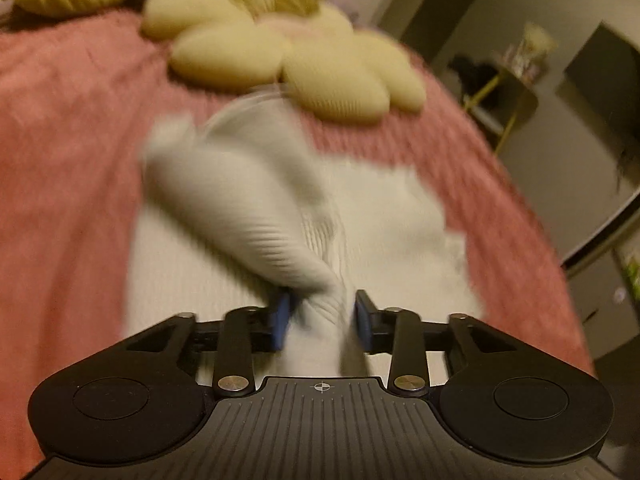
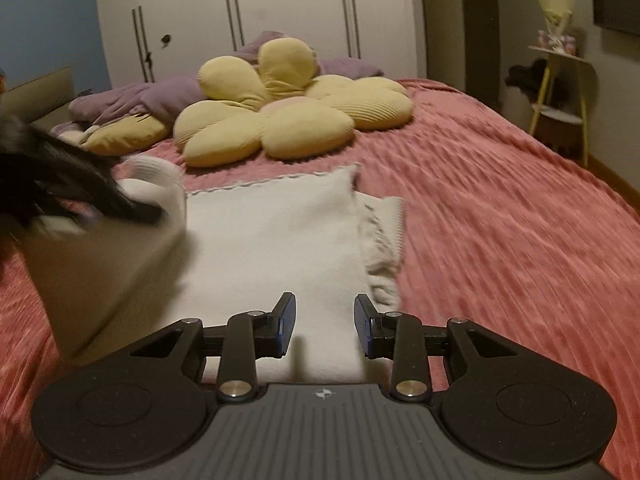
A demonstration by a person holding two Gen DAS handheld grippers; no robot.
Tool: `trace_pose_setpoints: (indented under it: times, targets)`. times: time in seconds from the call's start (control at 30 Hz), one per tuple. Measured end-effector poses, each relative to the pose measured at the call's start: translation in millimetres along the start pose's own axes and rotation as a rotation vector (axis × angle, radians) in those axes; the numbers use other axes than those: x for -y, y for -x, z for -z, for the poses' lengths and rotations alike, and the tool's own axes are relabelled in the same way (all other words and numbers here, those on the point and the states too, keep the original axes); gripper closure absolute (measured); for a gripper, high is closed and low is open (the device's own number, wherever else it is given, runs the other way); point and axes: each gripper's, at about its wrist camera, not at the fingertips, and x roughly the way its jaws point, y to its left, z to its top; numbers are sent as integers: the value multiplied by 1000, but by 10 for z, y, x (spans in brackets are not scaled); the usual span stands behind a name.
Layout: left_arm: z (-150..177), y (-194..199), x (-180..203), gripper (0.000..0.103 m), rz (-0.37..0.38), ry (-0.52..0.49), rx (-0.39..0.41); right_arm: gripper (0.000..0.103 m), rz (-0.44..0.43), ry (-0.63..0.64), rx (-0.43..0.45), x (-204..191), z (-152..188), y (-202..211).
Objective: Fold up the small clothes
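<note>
Both tongs differ: left tongs [image 1: 322, 320] pinch the white garment [image 1: 248, 216]; right tongs [image 2: 325, 326] hover above it, released.

Dim, warm indoor light tints both views yellowish, with no glare. The left wrist view is heavily motion-blurred: the white knit garment [image 1: 256, 208] and flower pillow [image 1: 280, 52] smear. The right wrist view is sharper far off, blurred at near left. Fisheye bends the wardrobe doors [image 2: 256, 12] and edges. Soft shadows lie beneath the pillow.
</note>
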Motion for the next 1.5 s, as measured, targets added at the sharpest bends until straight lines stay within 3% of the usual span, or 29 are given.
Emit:
trace_pose_setpoints:
  times: [0.03,0.1,0.27,0.43,0.53,0.63,0.8,0.93,1.0,1.07,1.13,1.2,1.33,1.4,1.5]
  targets:
    - [79,-41,26,60,-1,-7,21,72,5,1,-6,36,12,0]
    - [146,17,112,50,-3,-49,56,72,17,5,-16,80,22,-15]
    - [181,492,7,48,76,-14,107,72,25,2,-28,148,68,-20]
    - [268,829,-248,46,-83,8,198,72,27,-5,-35,105,89,-63]
    - [323,729,-393,46,-163,39,150,71,34,13,-49,57,101,-88]
    - [454,459,-398,44,-136,32,31,70,40,25,-66,31,106,-104]
    - [551,450,-385,34,-122,20,40,70,39,27,-64,30,22,-34]
    - [587,639,-502,26,-118,59,75,59,-32,-4,-23,-1,-151,65]
    - [641,737,-563,22,-138,60,101,47,-105,-40,-29,-32,-247,27]
    - [695,834,-620,20,-156,62,119,42,-218,-105,-86,-84,-319,-107]
    - [729,866,-658,20,-163,55,117,42,-321,-174,-146,-114,-354,-286]
    - [751,872,-686,20,-160,54,109,41,-372,-224,-209,-157,-375,-505]
    - [771,872,-728,20,-145,70,107,43,-387,-280,-260,-202,-398,-819]
    - [774,865,-726,20,-138,72,107,57,-391,-276,-257,-228,-426,-872]
    - [786,837,-701,20,-123,71,104,56,-411,-323,-276,-192,-431,-981]
